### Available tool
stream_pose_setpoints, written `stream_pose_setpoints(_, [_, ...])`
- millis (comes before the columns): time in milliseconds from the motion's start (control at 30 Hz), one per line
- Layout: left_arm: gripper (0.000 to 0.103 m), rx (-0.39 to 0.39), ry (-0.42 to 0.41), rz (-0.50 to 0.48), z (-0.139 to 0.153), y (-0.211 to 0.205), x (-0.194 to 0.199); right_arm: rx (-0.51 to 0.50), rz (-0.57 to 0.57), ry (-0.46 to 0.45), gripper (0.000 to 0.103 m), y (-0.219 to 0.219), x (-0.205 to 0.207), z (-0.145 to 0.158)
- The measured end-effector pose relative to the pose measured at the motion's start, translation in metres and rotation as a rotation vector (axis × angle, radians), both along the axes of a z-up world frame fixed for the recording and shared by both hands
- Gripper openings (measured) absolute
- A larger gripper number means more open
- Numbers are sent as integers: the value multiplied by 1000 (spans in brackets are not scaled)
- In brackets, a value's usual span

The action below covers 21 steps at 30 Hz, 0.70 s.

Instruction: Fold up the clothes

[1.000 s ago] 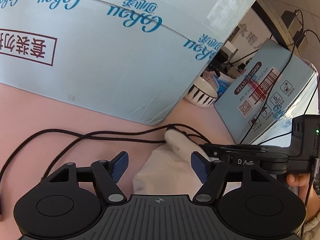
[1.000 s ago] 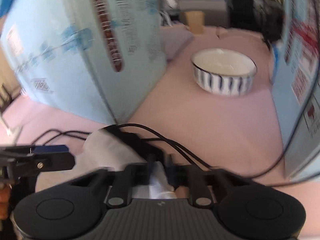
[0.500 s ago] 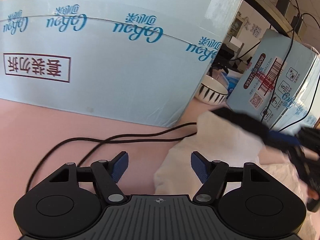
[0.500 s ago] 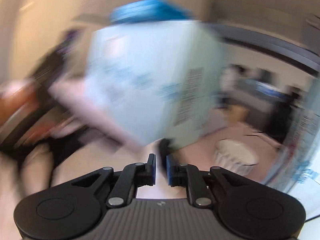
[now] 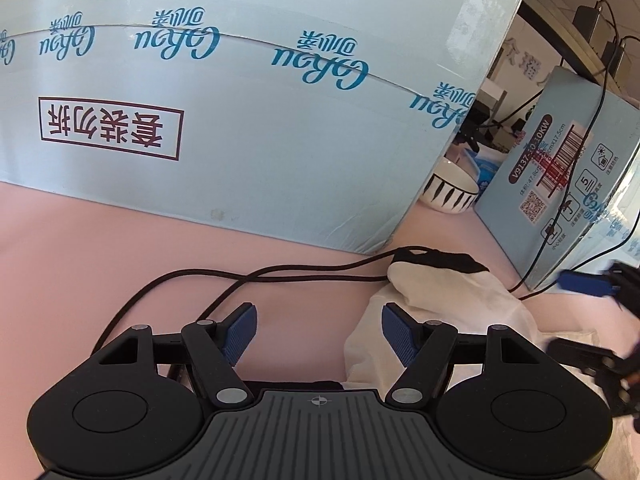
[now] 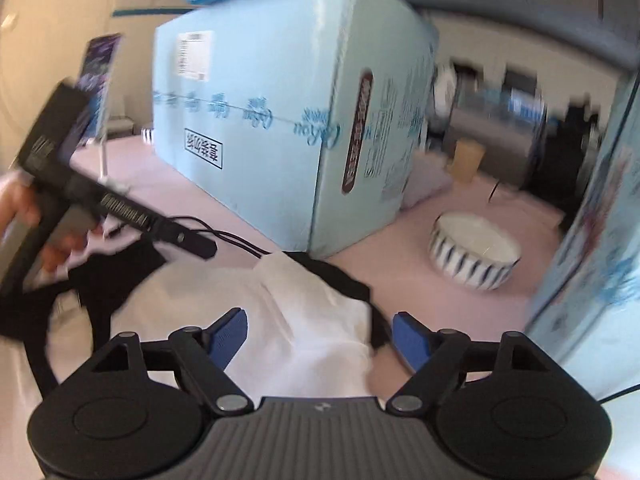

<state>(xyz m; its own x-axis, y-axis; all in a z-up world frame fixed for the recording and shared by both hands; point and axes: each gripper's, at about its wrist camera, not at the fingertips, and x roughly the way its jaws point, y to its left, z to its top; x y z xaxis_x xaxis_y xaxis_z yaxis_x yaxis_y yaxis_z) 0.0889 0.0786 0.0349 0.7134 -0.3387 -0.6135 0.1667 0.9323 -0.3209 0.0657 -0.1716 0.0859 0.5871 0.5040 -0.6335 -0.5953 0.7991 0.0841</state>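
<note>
On pink tabletop, crumpled white garment.

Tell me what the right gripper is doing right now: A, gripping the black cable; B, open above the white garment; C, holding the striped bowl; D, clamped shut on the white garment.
B: the right gripper has its blue pads spread wide with the white garment lying between and beneath them, nothing pinched.

The left tool gapes over the pink tabletop; a white, black-trimmed cloth garment lies just right of it.
</note>
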Motion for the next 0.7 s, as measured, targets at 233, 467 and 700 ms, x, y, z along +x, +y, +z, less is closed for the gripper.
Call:
stream_pose_setpoints(233, [71, -98, 10, -42, -7, 3, 1, 174, -205, 293, 42, -13, 72, -40])
stream_pose_setpoints(467, [71, -169, 18, -39, -16, 10, 7, 145, -102, 84, 6, -2, 47, -26])
stream_pose_setpoints(700, [71, -144, 16, -19, -16, 7, 5, 86, 166, -162, 6, 3, -34, 5])
